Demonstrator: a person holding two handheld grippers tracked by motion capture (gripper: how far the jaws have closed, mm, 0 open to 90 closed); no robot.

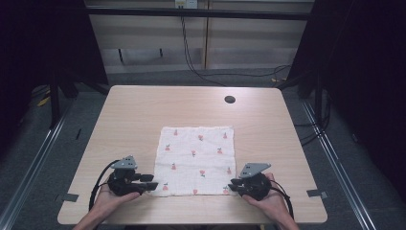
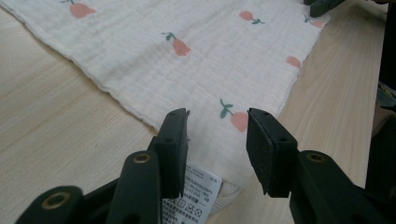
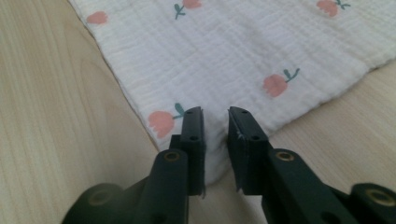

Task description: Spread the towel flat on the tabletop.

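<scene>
A white cloth (image 1: pixel 196 160) printed with small pink tulips lies flat on the wooden table (image 1: pixel 134 115). My left gripper (image 1: pixel 152 186) is at its near left corner, and in the left gripper view this gripper (image 2: pixel 217 128) stands open, jaws wide either side of the corner of the cloth (image 2: pixel 187 70), where a care label (image 2: pixel 196 186) is sewn. My right gripper (image 1: pixel 233 186) is at the near right corner. In the right gripper view its jaws (image 3: pixel 215 122) are a narrow gap apart, with the corner of the cloth (image 3: pixel 233 60) lying flat between them.
A round cable hole (image 1: pixel 230 99) sits near the table's far edge. Bare tabletop surrounds the cloth on every side. The near table edge runs just behind both hands. Cables hang past the far side of the table.
</scene>
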